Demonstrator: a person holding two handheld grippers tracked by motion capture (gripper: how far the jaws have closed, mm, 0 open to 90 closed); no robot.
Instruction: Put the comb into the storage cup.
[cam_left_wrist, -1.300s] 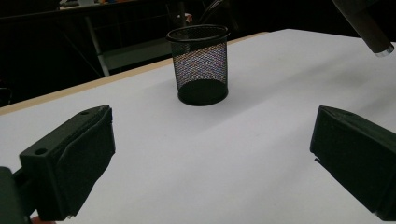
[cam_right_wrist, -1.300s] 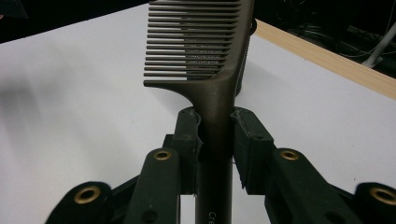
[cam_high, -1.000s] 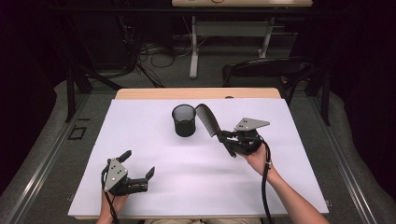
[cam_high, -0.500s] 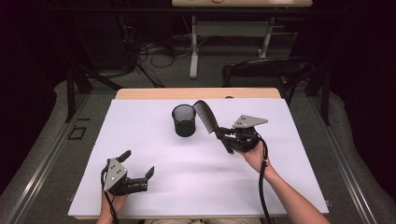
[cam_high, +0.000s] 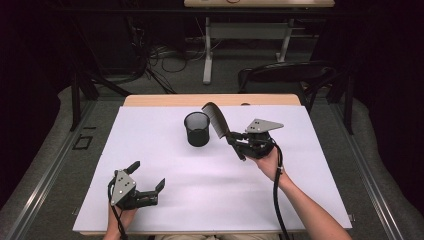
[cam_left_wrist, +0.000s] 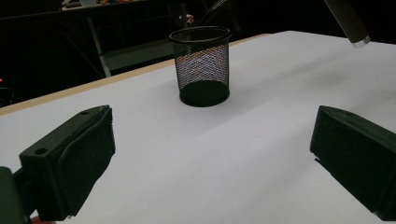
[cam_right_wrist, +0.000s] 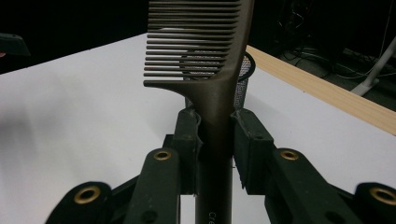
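Comb (cam_high: 216, 119): pinched at the handle by the right gripper (cam_high: 239, 142), centre of the high view, just right of the mesh cup (cam_high: 196, 128).
Left gripper (cam_high: 148, 183): jaws spread, lower left.
Advice: comb should be centred over the rim, then lowered.

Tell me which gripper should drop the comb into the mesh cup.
Right, probably. The right gripper already clamps the comb by its handle, toothed end raised beside the mesh cup. The left gripper sits open near the table's front edge, farther from the cup.
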